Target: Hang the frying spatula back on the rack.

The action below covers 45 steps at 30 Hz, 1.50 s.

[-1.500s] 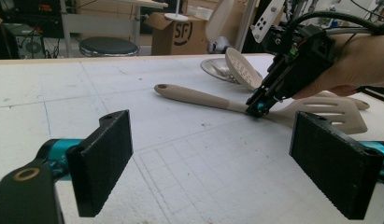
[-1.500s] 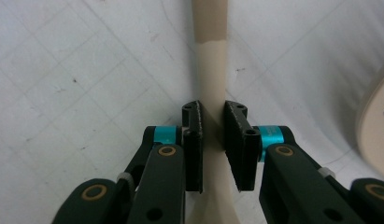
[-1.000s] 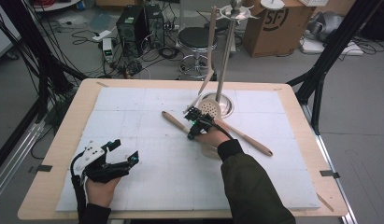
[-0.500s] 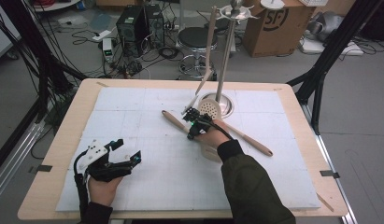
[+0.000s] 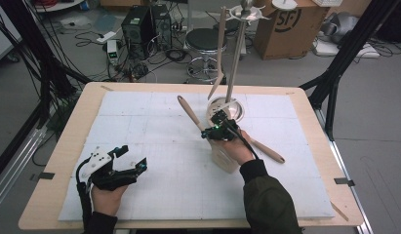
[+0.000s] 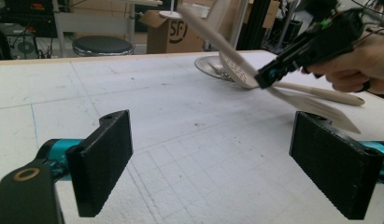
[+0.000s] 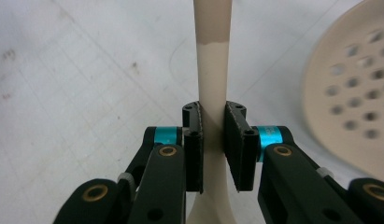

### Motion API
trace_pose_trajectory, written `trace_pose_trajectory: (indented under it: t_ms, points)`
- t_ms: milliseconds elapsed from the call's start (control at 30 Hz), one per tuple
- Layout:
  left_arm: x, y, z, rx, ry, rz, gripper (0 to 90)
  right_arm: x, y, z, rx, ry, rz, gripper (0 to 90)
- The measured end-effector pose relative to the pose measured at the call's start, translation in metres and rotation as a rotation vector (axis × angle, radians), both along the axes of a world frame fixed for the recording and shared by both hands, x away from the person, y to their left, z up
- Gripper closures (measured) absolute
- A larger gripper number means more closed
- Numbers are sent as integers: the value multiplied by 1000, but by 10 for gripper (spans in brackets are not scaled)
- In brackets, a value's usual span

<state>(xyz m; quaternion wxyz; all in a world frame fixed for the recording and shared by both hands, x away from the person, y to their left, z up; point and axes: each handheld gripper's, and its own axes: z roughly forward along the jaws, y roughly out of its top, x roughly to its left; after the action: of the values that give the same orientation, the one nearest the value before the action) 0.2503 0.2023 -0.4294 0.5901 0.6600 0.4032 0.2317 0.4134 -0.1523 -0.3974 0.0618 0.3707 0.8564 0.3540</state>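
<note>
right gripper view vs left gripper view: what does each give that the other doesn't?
Right gripper view: close-up of the right tongs, pads pressed on both sides of the spatula handle.
Left gripper view: left tongs open with nothing between them, the spatula blade angled down toward the table, the stand base, a stool.
Both: the perforated skimmer and the white mat.

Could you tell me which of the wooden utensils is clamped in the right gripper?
The flat spatula, its handle pinched in the right gripper; the perforated skimmer lies on the table.
</note>
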Motion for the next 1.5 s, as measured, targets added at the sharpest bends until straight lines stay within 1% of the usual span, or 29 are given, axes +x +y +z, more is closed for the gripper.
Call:
trace_pose_trajectory:
  t_ms: [33, 100, 200, 267, 333, 433, 500, 567, 600, 667, 767, 967, 1067, 1100, 1133, 1200, 1333, 1400, 1500]
  points:
    - [0, 0, 0, -2, 0, 0, 139, -2, -4, 4, 19, -14, -13, 789]
    - [0, 0, 0, -4, -2, 2, 139, -4, -14, 13, 75, -45, -41, 789]
    - [0, 2, 0, -6, -2, 5, 139, -8, -29, 25, 142, -108, -97, 789]
    - [0, 2, 0, -5, -3, 5, 139, -11, -38, 32, 203, -144, -130, 788]
    - [0, 1, 0, -4, -2, 4, 139, -15, -46, 39, 254, -190, -158, 788]
    - [0, 0, 0, -3, -2, 4, 139, -21, -57, 46, 339, -258, -199, 788]
    - [0, 0, 0, -2, 0, 3, 139, -24, -63, 50, 382, -304, -224, 788]
    - [0, 0, 0, 3, 1, 3, 139, -26, -69, 54, 433, -330, -231, 788]
    - [0, 0, 0, 2, -1, 3, 139, -26, -70, 55, 448, -348, -236, 788]
    - [0, 0, 0, 1, -1, 3, 139, -29, -73, 58, 446, -386, -255, 788]
    - [0, 0, 0, -1, -1, 2, 139, -31, -77, 61, 475, -415, -278, 788]
    - [-1, 0, 0, 2, -1, 1, 139, -35, -79, 67, 491, -499, -303, 788]
    - [-1, 1, 0, -2, 0, 6, 139, -36, -81, 69, 527, -536, -326, 788]
    - [-1, 1, 0, 0, -1, 4, 139, -37, -82, 69, 536, -555, -337, 788]
    - [0, 1, 0, 1, 0, 4, 139, -38, -82, 70, 553, -564, -346, 788]
    - [0, 1, 0, 1, 0, 1, 139, -39, -84, 72, 566, -600, -361, 788]
    - [0, 1, 0, 3, 1, 2, 139, -41, -86, 75, 590, -632, -376, 788]
    - [0, 1, 0, 2, 0, 2, 139, -42, -87, 77, 614, -656, -380, 788]
    - [0, 0, 0, 2, 1, 3, 139, -41, -85, 82, 626, -675, -381, 788]
